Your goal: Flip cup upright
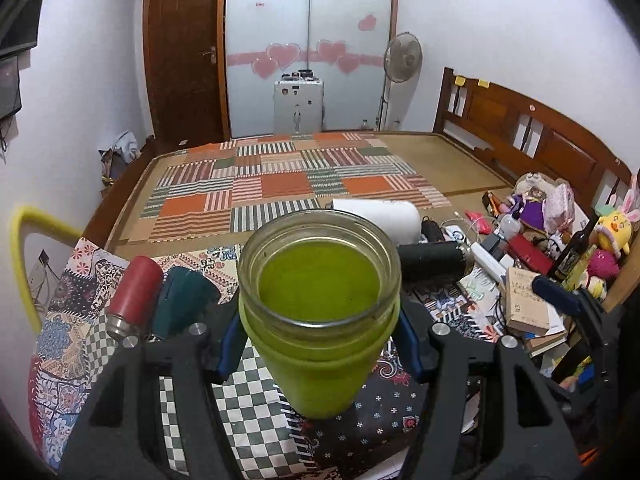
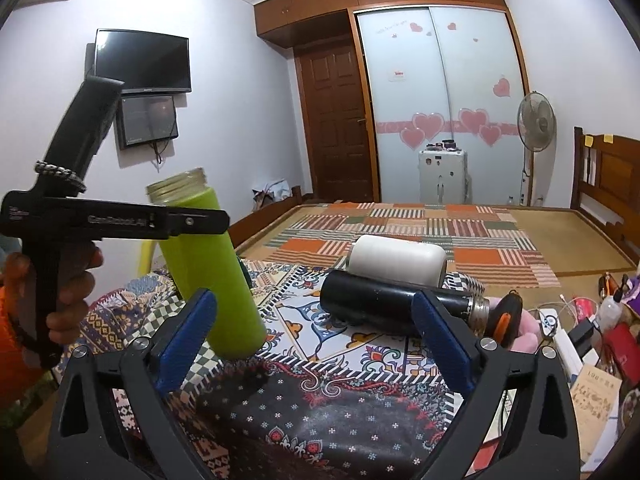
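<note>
A tall green cup (image 1: 320, 320) with a clear glass threaded rim stands mouth up, slightly tilted, its base on the patterned cloth (image 1: 352, 432). My left gripper (image 1: 320, 344) is shut on the green cup just below the rim, its blue pads pressing both sides. In the right wrist view the green cup (image 2: 212, 272) leans left with the left gripper's black body (image 2: 120, 220) clamped around it. My right gripper (image 2: 316, 344) is open and empty, low over the cloth, to the right of the cup.
A black flask (image 2: 384, 308) and a white cup (image 2: 396, 260) lie on their sides behind my right gripper. A red flask (image 1: 132, 296) and a dark teal cup (image 1: 180, 300) lie left of the green cup. Books, toys and bottles (image 1: 560, 248) crowd the right side.
</note>
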`<state>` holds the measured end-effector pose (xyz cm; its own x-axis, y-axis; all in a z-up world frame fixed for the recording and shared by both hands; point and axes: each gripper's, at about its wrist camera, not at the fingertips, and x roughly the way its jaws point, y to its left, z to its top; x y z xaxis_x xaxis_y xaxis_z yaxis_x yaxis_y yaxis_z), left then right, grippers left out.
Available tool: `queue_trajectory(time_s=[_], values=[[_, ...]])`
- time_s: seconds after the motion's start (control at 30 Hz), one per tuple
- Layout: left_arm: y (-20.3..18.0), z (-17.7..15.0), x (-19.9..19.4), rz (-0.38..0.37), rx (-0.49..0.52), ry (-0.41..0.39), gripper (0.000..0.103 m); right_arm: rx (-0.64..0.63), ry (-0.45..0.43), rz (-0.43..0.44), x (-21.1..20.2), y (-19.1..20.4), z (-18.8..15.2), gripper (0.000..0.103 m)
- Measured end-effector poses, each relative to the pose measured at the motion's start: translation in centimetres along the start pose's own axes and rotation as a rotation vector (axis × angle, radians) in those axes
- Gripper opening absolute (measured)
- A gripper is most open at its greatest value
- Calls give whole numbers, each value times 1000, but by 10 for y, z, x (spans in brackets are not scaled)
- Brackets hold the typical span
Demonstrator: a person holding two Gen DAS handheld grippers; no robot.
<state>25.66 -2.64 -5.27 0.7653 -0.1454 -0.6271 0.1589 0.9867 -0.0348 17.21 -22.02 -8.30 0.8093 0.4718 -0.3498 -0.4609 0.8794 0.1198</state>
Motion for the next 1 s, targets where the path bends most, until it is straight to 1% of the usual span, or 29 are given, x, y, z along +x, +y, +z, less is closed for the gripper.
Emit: queue_trajectory(time_s=[0.1, 0.33, 0.53, 0.7, 0.77, 0.8, 0.83, 1.0], values=[[0, -8, 11, 1, 3, 21, 62, -7, -1, -7, 1, 1, -2, 101], [2, -19, 25, -1, 3, 60, 62, -15, 5, -14, 4, 1, -5, 101], [-1, -20, 21, 5, 10, 34, 62, -7, 11, -14, 6, 1, -5, 101], [0, -18, 21, 3, 3, 35, 63, -8, 14, -20, 7, 2, -6, 101], [0, -18, 21, 4, 13, 40, 67, -10, 13, -24, 5, 3, -5, 101], [-1, -19, 20, -2, 17, 44, 73, -11, 12, -26, 4, 4, -5, 101], [-2, -20, 18, -7, 18, 42, 74, -13, 10, -28, 2, 4, -5, 101], [-3, -27, -12, -3, 13, -10, 75, -16, -14, -39, -13, 10, 3, 101]])
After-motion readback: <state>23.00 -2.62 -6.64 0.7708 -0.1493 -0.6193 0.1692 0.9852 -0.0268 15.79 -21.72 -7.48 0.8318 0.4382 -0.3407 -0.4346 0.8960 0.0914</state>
